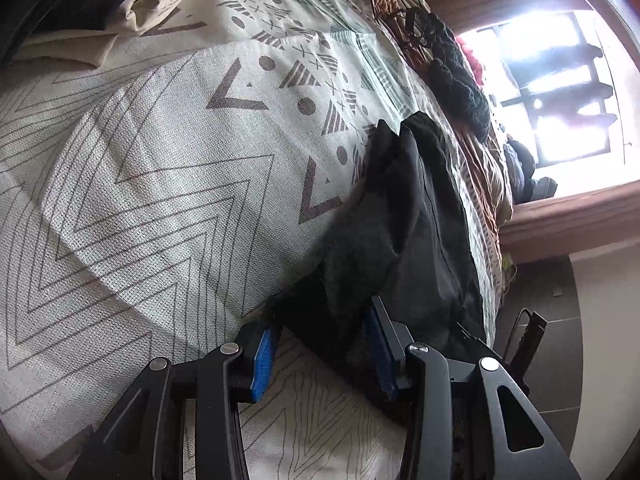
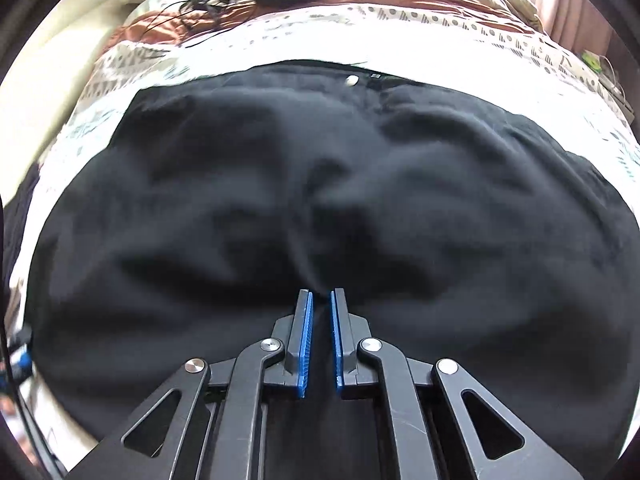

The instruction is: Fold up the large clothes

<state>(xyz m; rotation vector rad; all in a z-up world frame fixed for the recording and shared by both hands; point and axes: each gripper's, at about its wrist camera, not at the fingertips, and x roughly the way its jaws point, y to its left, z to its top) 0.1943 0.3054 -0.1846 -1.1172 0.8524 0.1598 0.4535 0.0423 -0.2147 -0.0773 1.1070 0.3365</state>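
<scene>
— Starting with the left wrist view: how far along does the folding look?

— Early to middle, I'd judge. The black garment (image 1: 400, 216) lies bunched in a ridge on the patterned bedspread (image 1: 160, 184), near the bed's far edge, with a lot of bare spread beside it. Nothing like a neat rectangle yet.

— And the left gripper (image 1: 324, 344)?

— Its jaws stand partly apart, with a thick wad of the dark cloth between the blue pads (image 1: 262, 360). The cloth fills the gap and seems to be pinched there, though the near pad's contact is shadowed, so I hold that loosely.

— Now the right wrist view.

— Here the garment (image 2: 320, 184) spreads wide and dark across the bed, rumpled into soft folds, a small pale button (image 2: 352, 79) near its far hem. The picture is somewhat blurred. Flattening and the actual folds are still to come, by my reckoning.

— The right gripper (image 2: 321, 304)?

— Fingers almost pressed together, only a thin slit between the blue pads (image 2: 306, 340). A crease of fabric runs up to the tips, and they look to be nipping it, low over the cloth.
</scene>
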